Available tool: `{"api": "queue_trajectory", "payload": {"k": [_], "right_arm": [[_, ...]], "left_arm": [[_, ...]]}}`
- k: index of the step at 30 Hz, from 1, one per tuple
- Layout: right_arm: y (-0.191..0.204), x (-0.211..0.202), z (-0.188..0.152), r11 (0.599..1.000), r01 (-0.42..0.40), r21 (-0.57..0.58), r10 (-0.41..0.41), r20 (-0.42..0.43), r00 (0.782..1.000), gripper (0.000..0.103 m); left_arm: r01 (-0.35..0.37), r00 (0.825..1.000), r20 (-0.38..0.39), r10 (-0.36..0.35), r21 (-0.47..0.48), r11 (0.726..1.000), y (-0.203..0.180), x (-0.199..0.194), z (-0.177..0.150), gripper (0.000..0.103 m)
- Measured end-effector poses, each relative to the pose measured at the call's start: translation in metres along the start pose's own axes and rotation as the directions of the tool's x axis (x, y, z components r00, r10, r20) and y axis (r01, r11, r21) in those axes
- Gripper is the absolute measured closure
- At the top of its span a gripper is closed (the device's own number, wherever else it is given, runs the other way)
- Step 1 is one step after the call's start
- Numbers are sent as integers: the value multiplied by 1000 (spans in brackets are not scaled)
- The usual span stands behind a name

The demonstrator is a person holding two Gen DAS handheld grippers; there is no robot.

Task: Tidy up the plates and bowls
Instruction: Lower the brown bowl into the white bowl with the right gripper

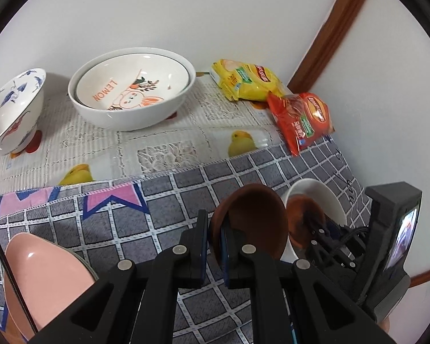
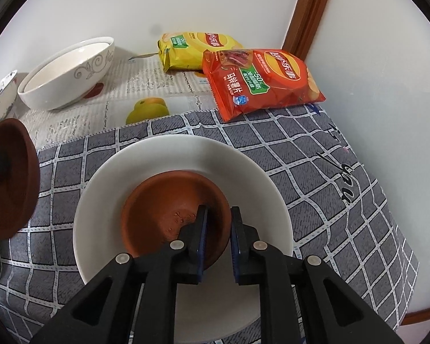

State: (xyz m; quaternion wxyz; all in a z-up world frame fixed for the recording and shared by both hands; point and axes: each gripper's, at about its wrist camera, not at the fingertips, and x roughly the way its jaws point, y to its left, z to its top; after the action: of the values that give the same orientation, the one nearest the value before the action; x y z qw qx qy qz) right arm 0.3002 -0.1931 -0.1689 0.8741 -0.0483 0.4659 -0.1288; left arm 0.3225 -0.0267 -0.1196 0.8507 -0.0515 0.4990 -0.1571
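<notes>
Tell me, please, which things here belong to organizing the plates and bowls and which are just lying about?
Job: brown saucer in the left gripper; second brown saucer on the white plate; pink plate; nested white bowls; patterned bowl.

Lying about: yellow crisp bag; red crisp bag.

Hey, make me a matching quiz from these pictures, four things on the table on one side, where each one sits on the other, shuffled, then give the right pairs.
Things:
1. Brown dish in the left tool
2. Second brown dish
3. Lemon bowl
4. Red chip bag

Places:
A. Nested inside a larger white bowl
B. Lying in the white plate
C. Held up off the table, rim clamped
D. Straddling the edge of the checked cloth

Pairs: 1-C, 2-B, 3-A, 4-D
</notes>
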Motion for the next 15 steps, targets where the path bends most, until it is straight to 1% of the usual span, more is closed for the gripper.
{"api": "queue_trajectory", "payload": {"k": [5, 15], "right_arm": [[-1, 1, 1, 1000, 4, -9, -4, -5, 1000, 87], [4, 4, 4, 998, 30, -46, -31, -24, 999, 84]], "left_arm": [[-1, 1000, -8, 1, 3, 1000, 0, 2, -1, 95], [-45, 999, 14, 46, -9, 999, 5, -1, 1, 95]]}}
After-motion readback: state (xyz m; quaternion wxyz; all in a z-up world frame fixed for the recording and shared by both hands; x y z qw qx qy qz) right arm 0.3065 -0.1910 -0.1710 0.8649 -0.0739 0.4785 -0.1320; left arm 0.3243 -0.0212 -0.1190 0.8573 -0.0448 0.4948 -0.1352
